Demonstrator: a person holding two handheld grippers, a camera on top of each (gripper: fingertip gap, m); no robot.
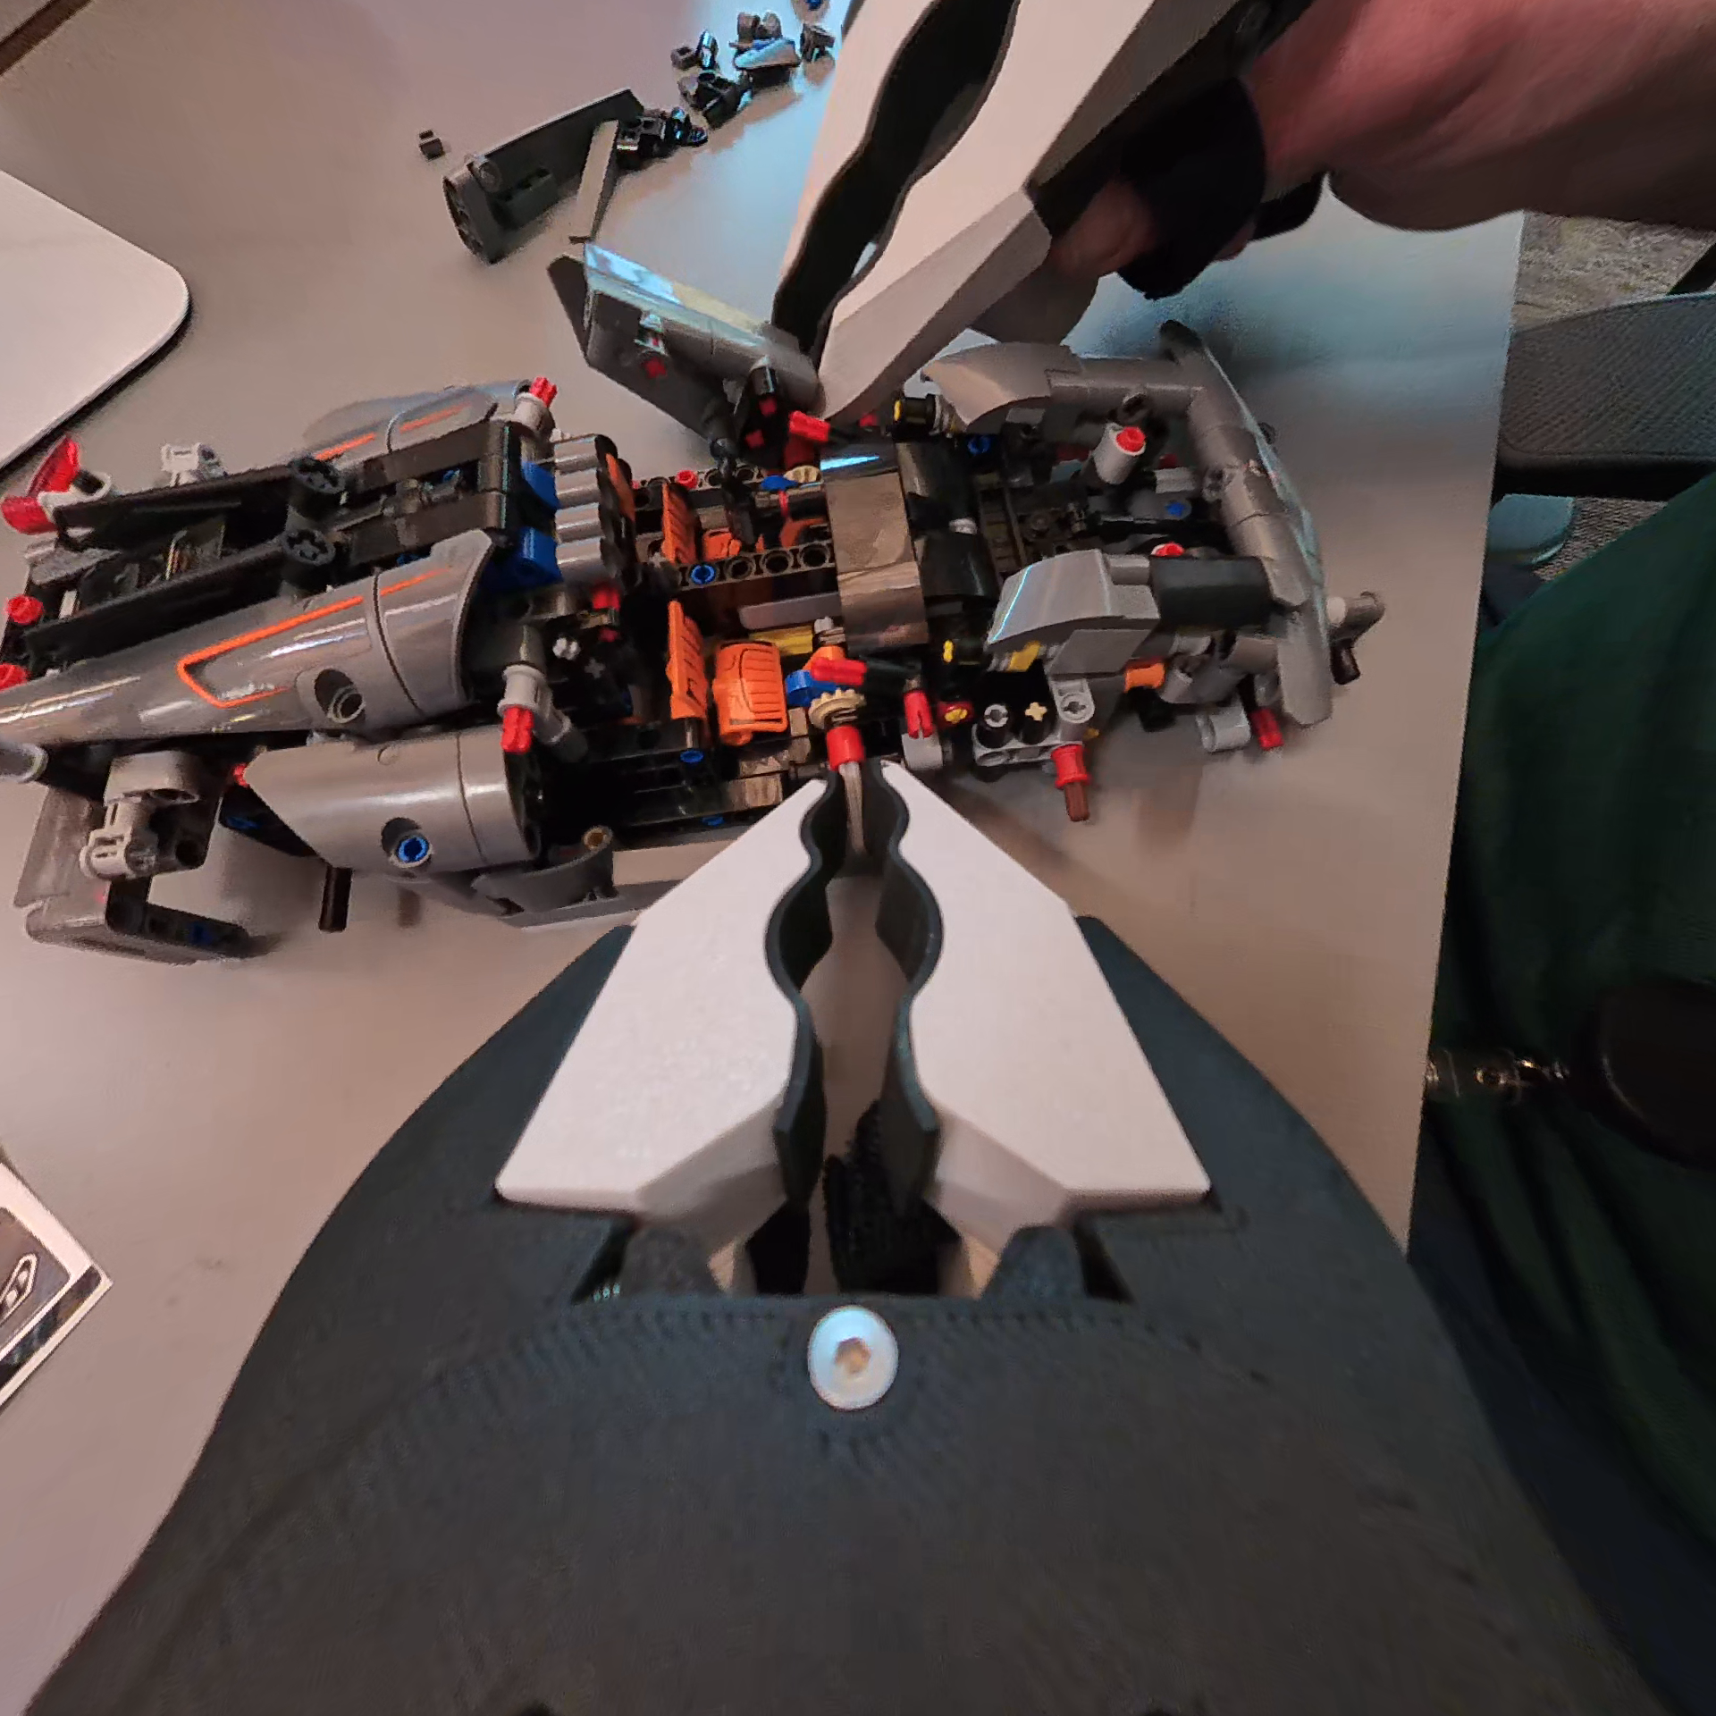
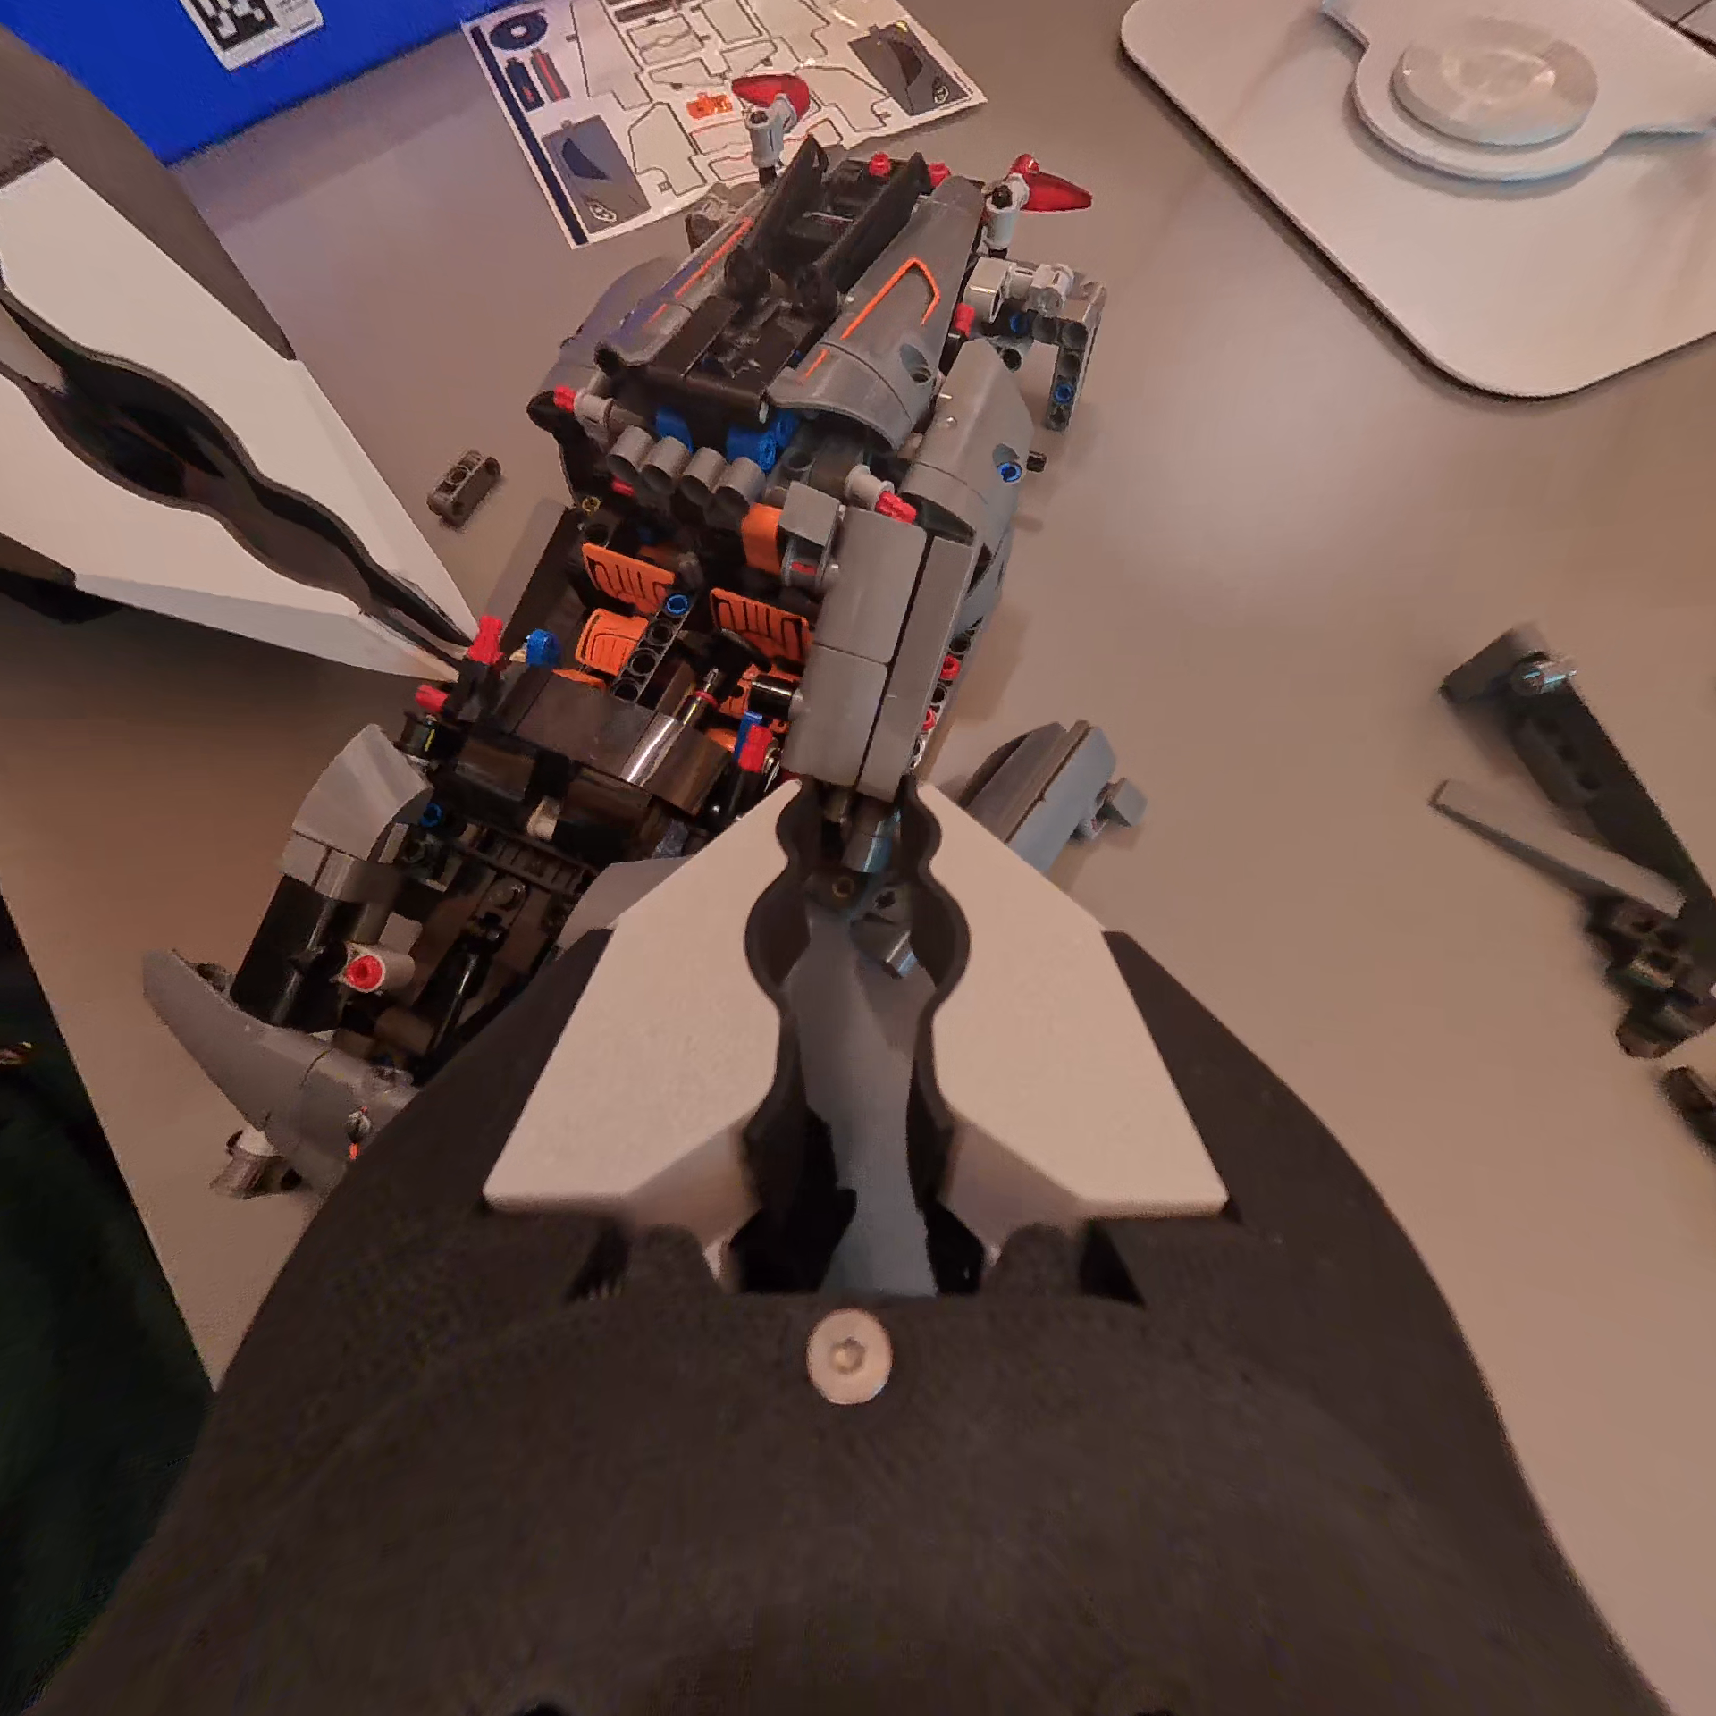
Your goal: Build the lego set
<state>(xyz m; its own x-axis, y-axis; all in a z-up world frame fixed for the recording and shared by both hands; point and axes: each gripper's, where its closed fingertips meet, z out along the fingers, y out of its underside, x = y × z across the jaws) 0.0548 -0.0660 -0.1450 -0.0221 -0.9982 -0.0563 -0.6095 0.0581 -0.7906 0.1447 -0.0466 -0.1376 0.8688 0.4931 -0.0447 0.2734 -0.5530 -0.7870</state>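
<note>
The grey, black and orange Lego car [image 1: 743, 594] lies lengthwise on the grey table; it also shows in the right wrist view [image 2: 706, 594]. My left gripper [image 1: 854, 791] is at the car's near side, shut on a thin grey pin [image 1: 856, 817] that carries a red bush [image 1: 843, 743]. My right gripper [image 2: 852, 800] is shut on the lower hinge end of a grey door panel [image 2: 877, 650], which stands upright against the car's side. In the left wrist view the right gripper [image 1: 825, 401] reaches in from above. In the right wrist view the left gripper [image 2: 461, 650] touches the red pin.
Loose dark parts [image 1: 743, 56] and a dark panel subassembly [image 1: 539, 176] lie beyond the car. A sticker sheet [image 2: 715, 102], a blue box [image 2: 232, 65], a white stand base [image 2: 1439, 232] and a small dark connector [image 2: 462, 483] lie around it. A person in green [image 1: 1579, 836] sits at the table edge. The gap from one gripper's tips to the other's is roughly 10 cm. My left tips are roughly 7 cm from the small dark connector [image 2: 462, 483].
</note>
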